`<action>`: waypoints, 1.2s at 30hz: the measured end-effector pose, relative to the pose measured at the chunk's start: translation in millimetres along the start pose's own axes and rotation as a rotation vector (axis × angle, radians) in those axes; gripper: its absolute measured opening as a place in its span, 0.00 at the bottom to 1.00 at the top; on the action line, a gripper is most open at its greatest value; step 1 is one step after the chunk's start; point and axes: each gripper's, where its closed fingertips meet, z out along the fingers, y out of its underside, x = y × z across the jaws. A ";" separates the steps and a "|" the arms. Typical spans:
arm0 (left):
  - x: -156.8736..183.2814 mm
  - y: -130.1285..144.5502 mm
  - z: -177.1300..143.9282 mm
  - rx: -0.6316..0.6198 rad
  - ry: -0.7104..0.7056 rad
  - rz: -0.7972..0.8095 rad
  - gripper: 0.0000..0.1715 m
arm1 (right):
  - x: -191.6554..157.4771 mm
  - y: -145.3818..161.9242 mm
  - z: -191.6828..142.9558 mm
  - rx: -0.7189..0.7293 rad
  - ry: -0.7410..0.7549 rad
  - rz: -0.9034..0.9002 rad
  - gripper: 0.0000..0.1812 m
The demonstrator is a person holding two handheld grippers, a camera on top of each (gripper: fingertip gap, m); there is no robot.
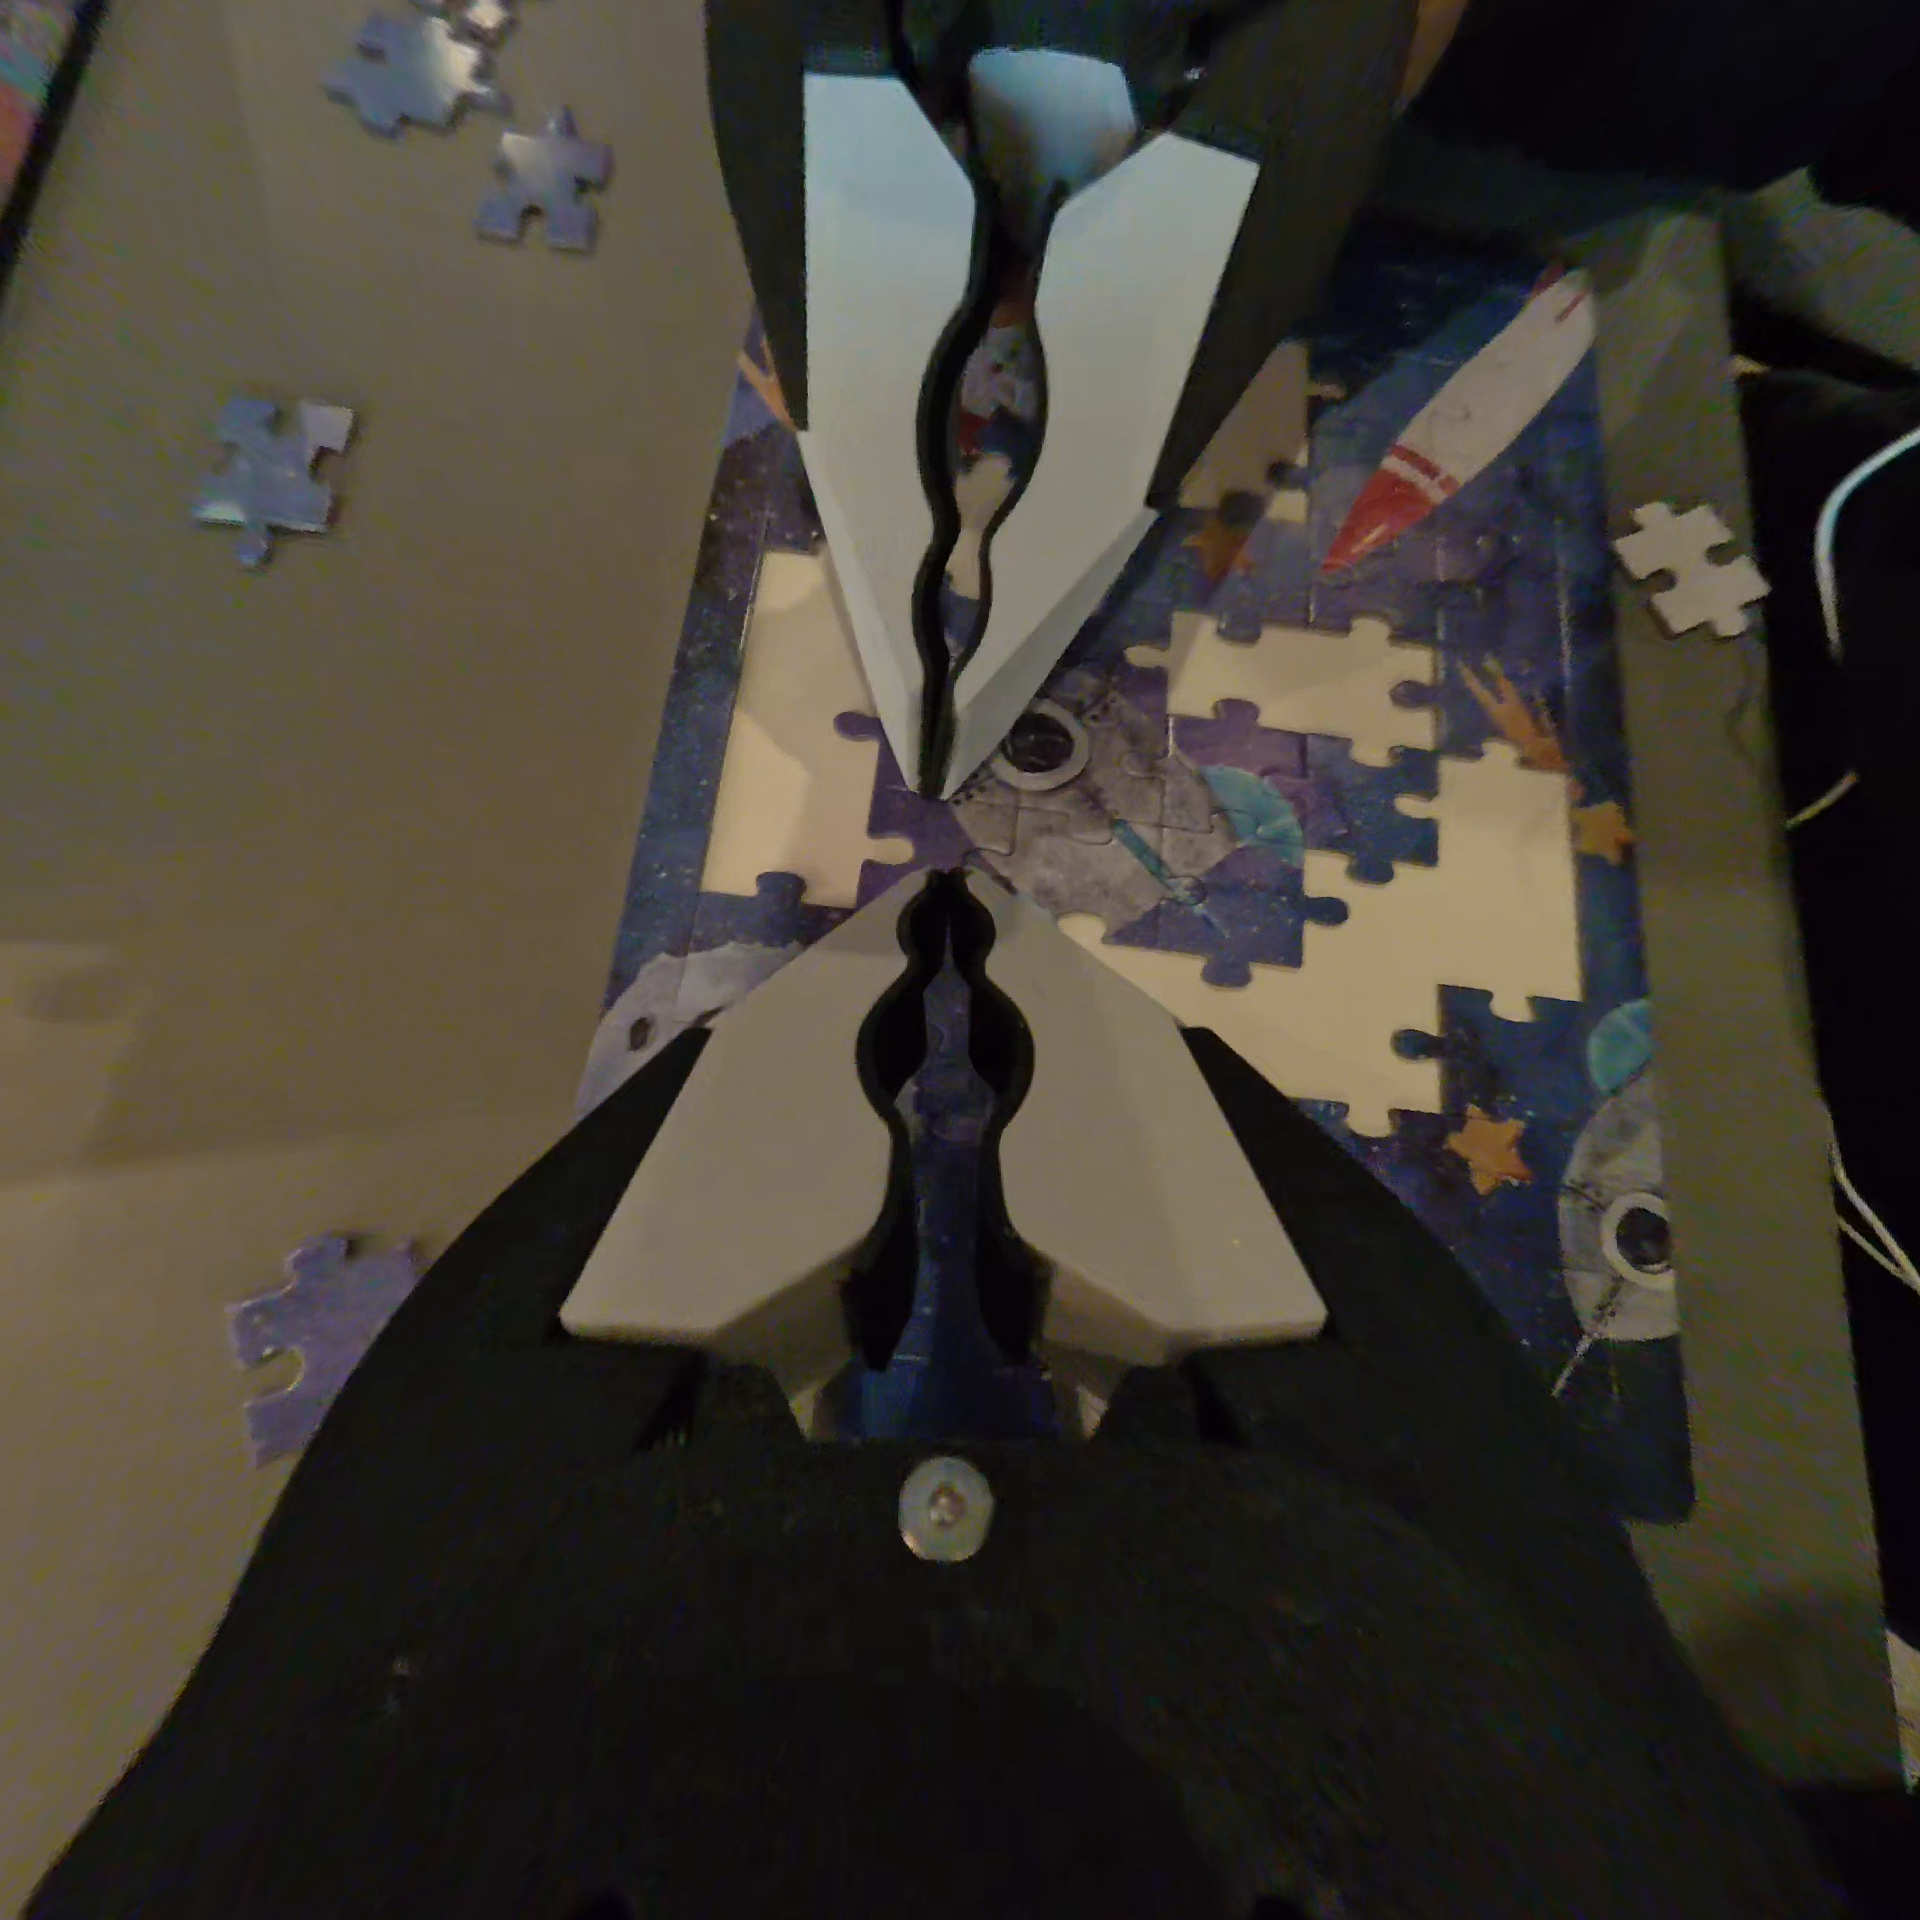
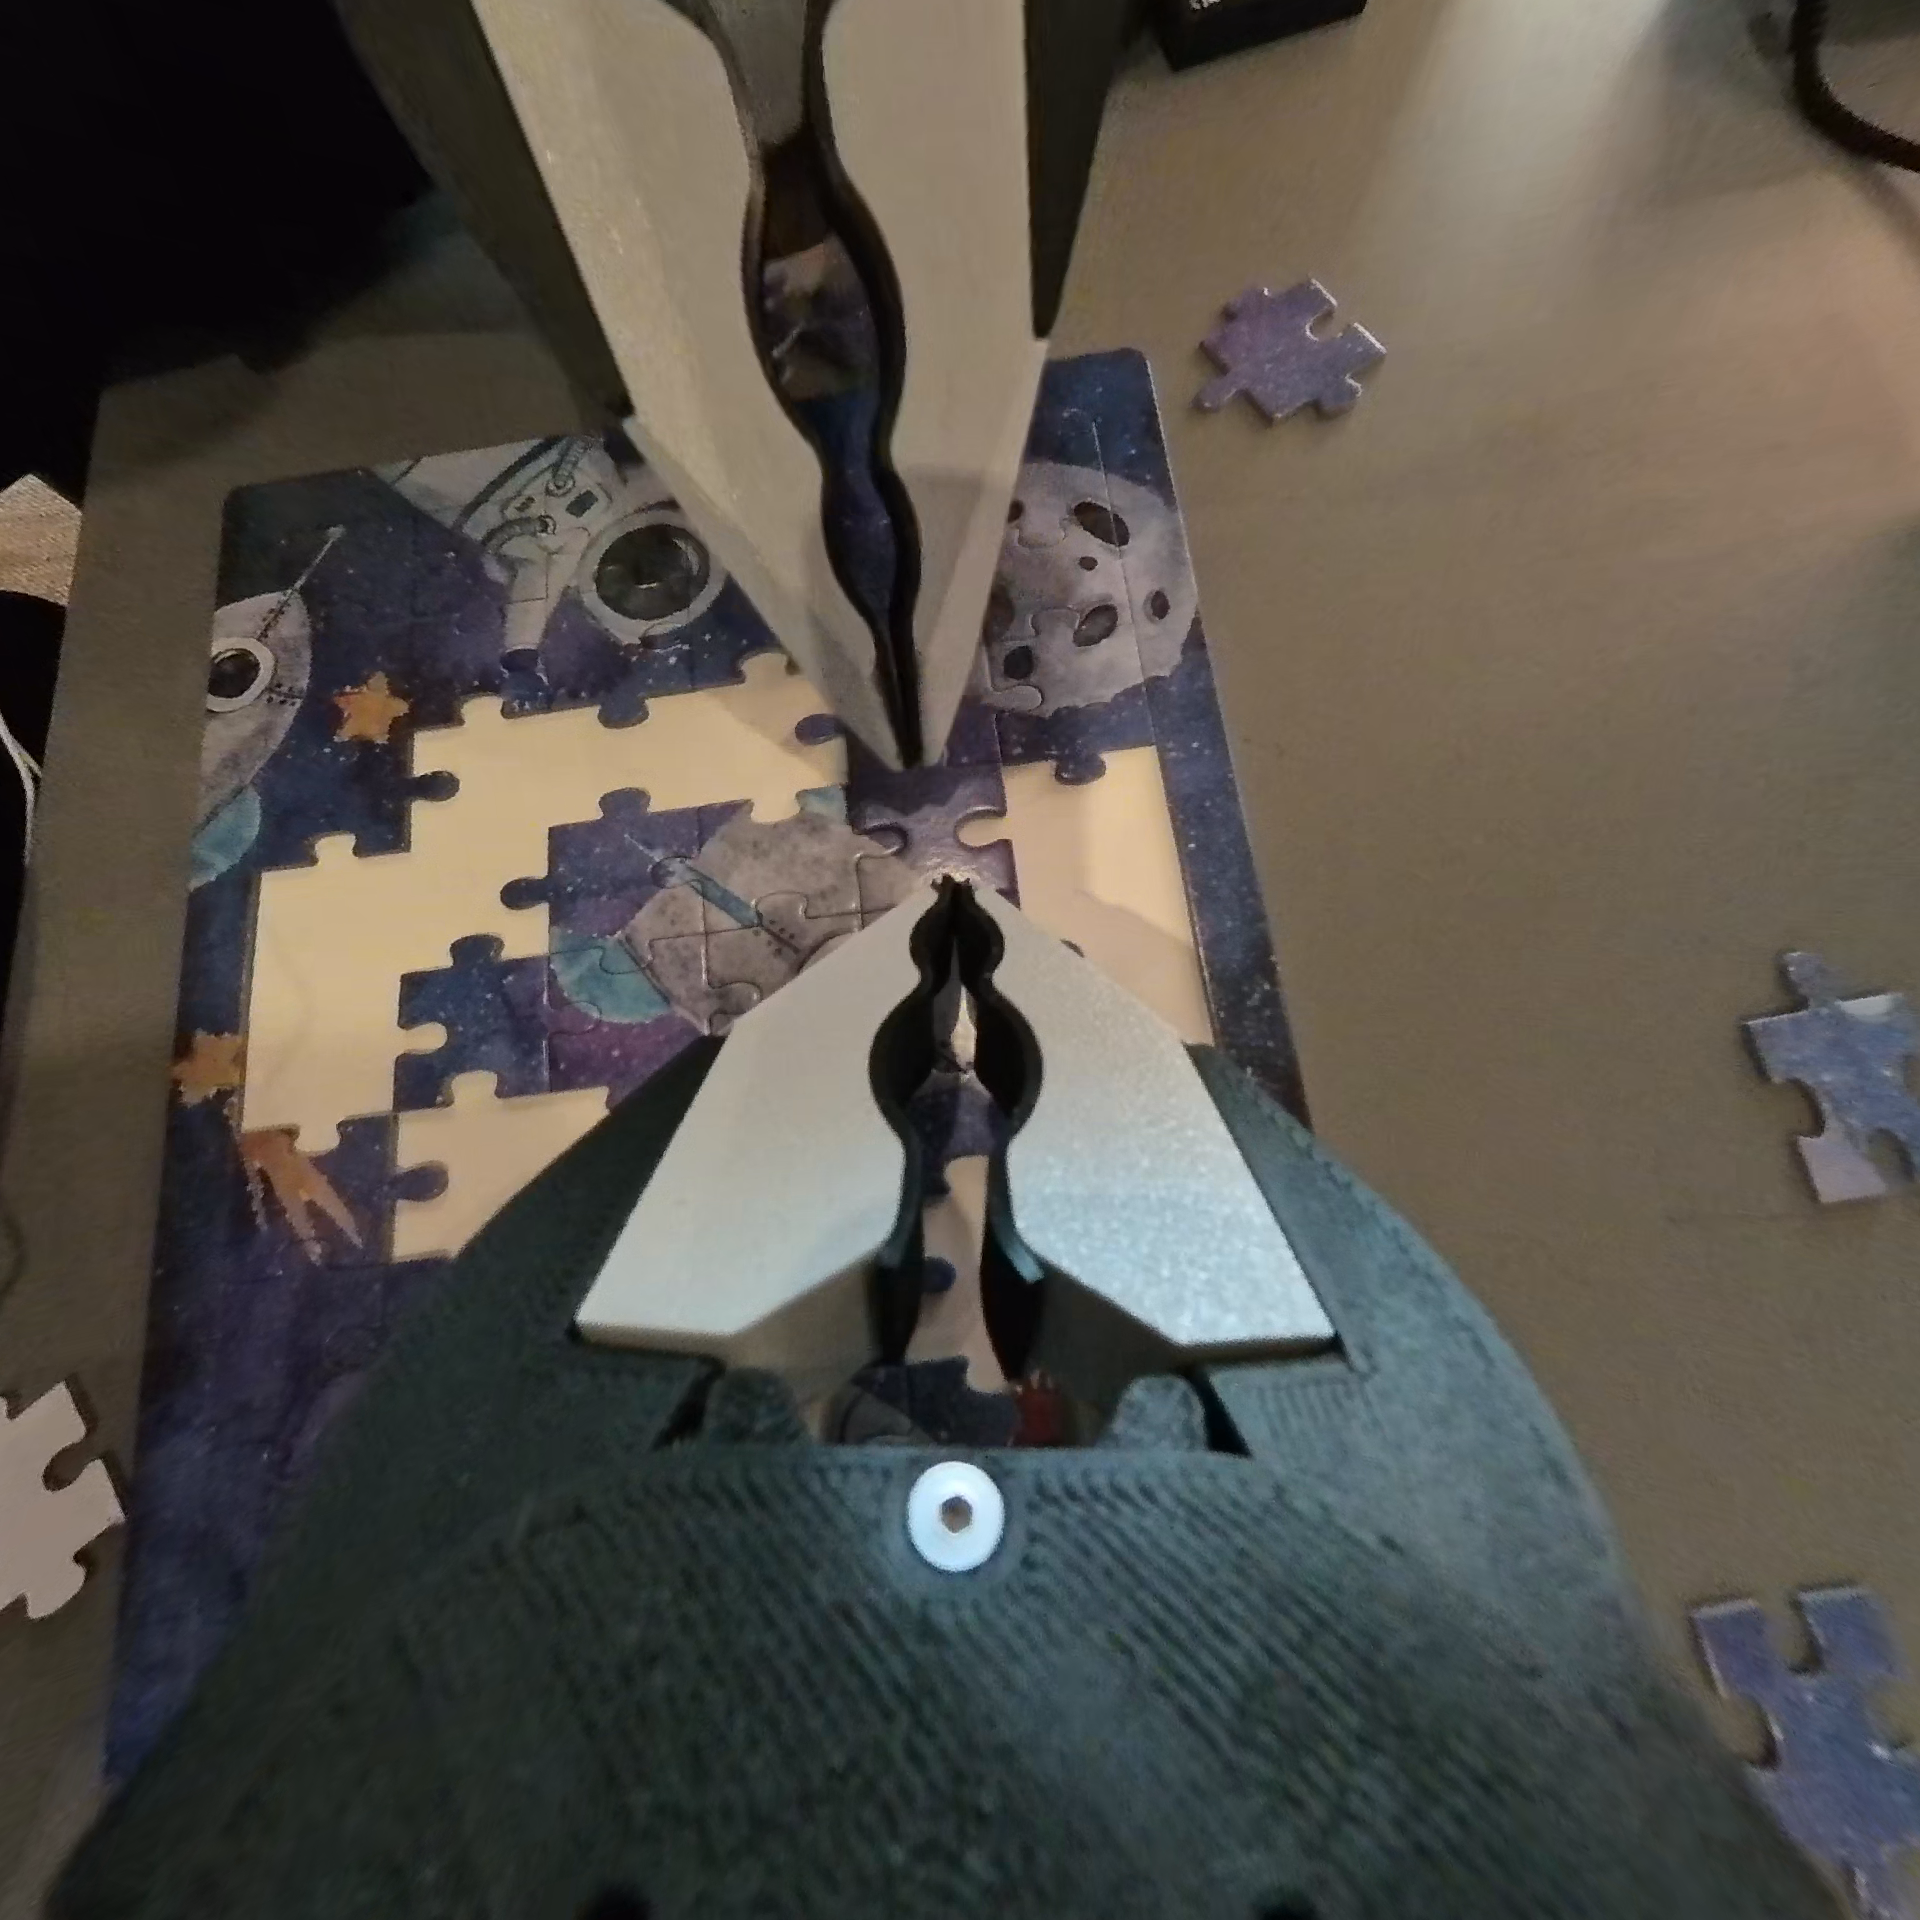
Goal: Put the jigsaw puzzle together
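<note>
A: Both tools are clenched, empty, tips pressing one purple piece in the puzzle tray on the bench.

B: Left tool and right tool face each other?

A: Yes, tip to tip. I'd press straight down until its tabs seat flush, not sideways; neighbours could shift. Loose pieces wait beside the tray.

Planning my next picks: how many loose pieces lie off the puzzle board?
6 loose pieces: five picture-side up left of the board, one white-side up right of it. More may be hidden.
</note>
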 end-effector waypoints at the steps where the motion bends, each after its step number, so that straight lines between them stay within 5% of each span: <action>1: -2.9 3.6 0.8 -0.026 -0.023 0.003 0.00 | 0.0 0.0 0.1 0.000 0.001 -0.001 0.00; 17: -7.0 12.2 6.7 -0.108 -0.078 0.033 0.00 | -17.2 -3.5 5.9 -0.026 -0.027 -0.059 0.00; 22: -42.6 15.3 -11.0 -0.092 -0.288 0.059 0.00 | 11.0 -3.6 2.1 -0.017 0.151 -0.088 0.00; 26: -49.9 5.6 -21.0 0.009 -0.288 -0.021 0.00 | -5.4 -11.3 11.8 0.018 0.070 -0.068 0.00; 31: -58.1 19.6 -13.7 -0.072 -0.317 -0.061 0.00 | -6.0 -25.0 26.3 0.017 0.104 -0.086 0.00; 36: -88.8 31.8 -28.2 -0.170 -0.556 -0.041 0.00 | -11.6 -18.4 20.5 -0.014 0.068 -0.076 0.00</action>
